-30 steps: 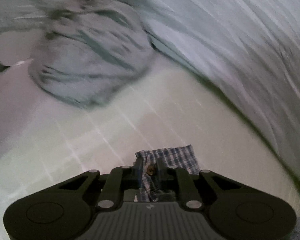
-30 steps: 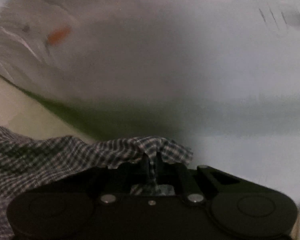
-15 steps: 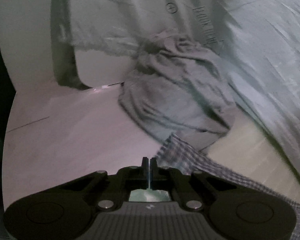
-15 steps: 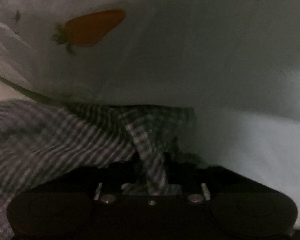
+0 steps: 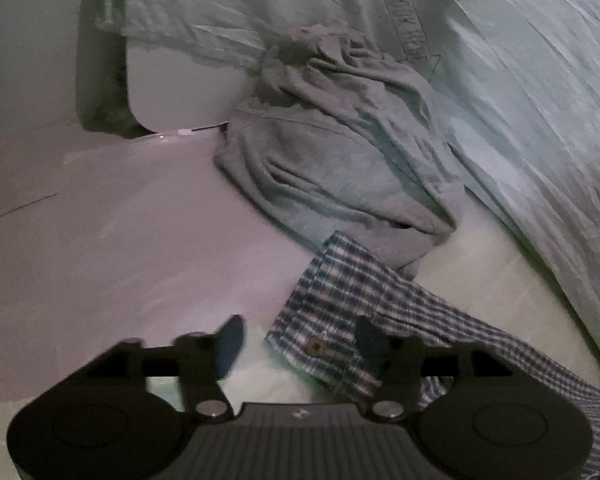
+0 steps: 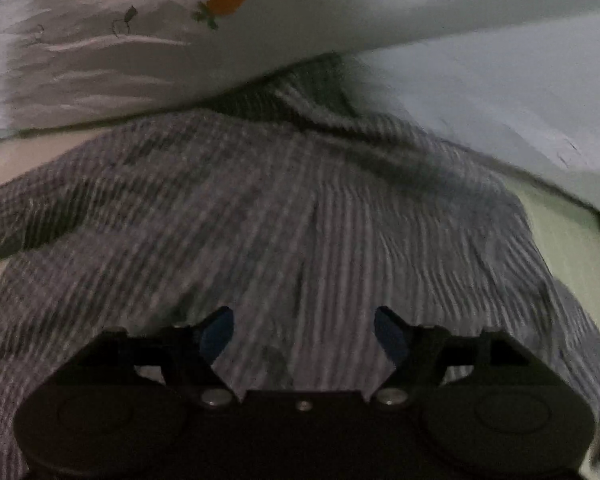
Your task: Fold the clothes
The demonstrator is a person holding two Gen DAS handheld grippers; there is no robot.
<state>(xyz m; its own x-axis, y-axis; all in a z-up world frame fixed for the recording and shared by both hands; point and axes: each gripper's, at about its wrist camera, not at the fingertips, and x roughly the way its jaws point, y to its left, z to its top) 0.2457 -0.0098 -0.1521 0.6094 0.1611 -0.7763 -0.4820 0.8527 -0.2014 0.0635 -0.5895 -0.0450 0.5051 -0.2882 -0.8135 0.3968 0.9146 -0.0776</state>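
The left hand-held gripper (image 5: 300,340) is spread wide and grasps nothing; the buttoned cuff of the plaid shirt (image 5: 340,300) lies flat on the bed between and just ahead of its fingers (image 5: 230,340). That sleeve runs as a long band from the lower right of the left wrist view up toward the centre, its cuff end pointing away from the camera and to the left, the cuff's far corner touching or overlapping the edge of a crumpled grey garment (image 5: 340,148). The grey garment sits in a heap beyond the cuff, against a pale green blanket (image 5: 540,100) that fills the right side.

The right hand-held gripper (image 6: 304,332) is likewise released, its blue-padded fingers (image 6: 218,332) apart above the shirt's body (image 6: 260,220). There the cloth spreads across the mattress in soft folds, its fine stripes running away from the camera; its far edge tucks under a white sheet printed with carrots (image 6: 140,40). This view is blurred.
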